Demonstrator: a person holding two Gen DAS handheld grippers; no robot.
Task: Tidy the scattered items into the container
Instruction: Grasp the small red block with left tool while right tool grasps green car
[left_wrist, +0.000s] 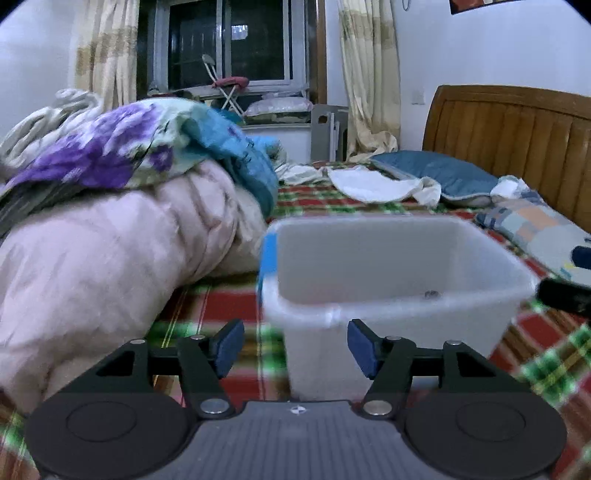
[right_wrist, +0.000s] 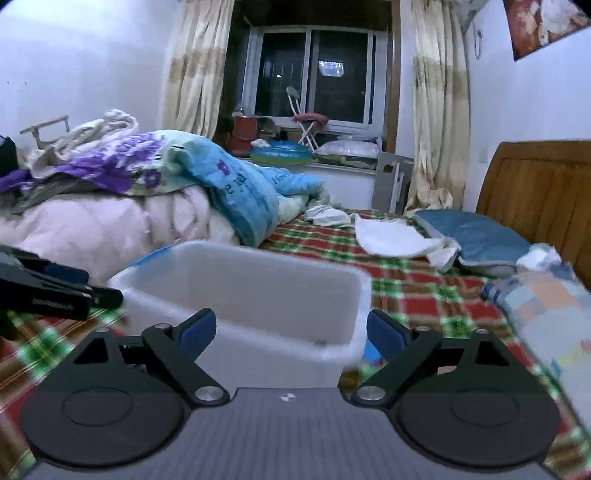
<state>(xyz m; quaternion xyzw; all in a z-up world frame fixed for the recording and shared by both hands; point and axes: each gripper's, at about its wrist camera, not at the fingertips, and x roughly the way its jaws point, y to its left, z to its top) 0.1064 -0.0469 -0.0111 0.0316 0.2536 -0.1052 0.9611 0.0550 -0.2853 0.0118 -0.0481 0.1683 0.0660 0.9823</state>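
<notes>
Container (left_wrist: 388, 258) with one small item (left_wrist: 431, 294)

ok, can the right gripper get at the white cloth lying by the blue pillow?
Probably yes. The right gripper is open and empty; the translucent plastic bin sits left of the path, and only bare plaid sheet precedes the white cloth.

Translucent white container (left_wrist: 388, 258), seemingly blue-edged, on a red-green plaid sheet (right_wrist: 424, 295); pink quilt (left_wrist: 110, 258).
</notes>
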